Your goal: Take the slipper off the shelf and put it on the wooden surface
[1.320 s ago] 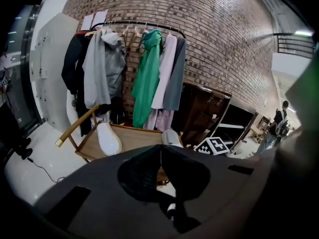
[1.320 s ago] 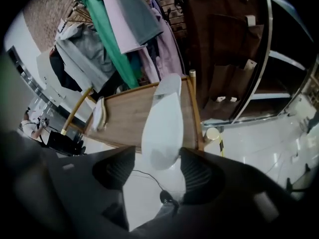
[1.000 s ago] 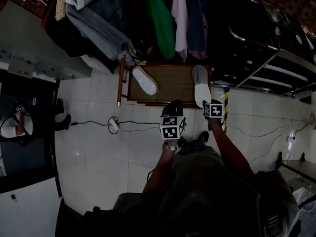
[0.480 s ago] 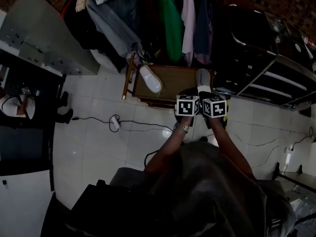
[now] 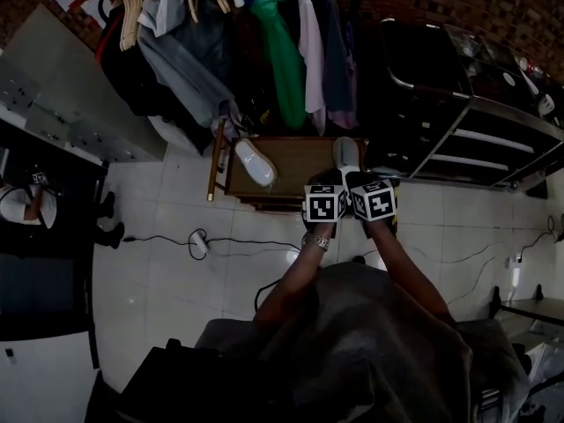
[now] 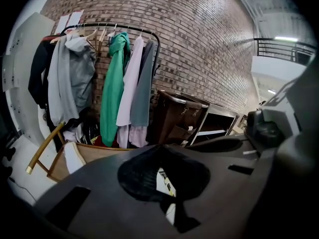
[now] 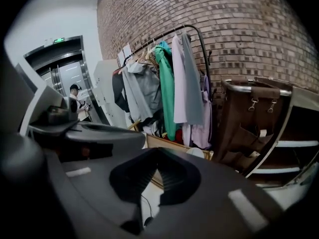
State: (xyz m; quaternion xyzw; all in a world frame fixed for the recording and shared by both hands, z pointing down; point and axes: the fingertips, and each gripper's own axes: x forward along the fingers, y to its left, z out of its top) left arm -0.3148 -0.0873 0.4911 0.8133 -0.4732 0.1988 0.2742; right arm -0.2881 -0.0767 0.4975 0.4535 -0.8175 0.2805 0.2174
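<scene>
By lift doors (image 7: 61,76), person (image 7: 76,101): right gripper view, not L.

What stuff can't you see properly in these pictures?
- Right white slipper: in the right gripper view only a sliver shows, and the right gripper body hides the rest.
- Left white slipper: in the left gripper view the left gripper body covers its lower part.
- Metal shelf: in the head view it is too dark to tell what it holds.
- Person by the lift doors: in the right gripper view, too small to tell what they hold.
</scene>
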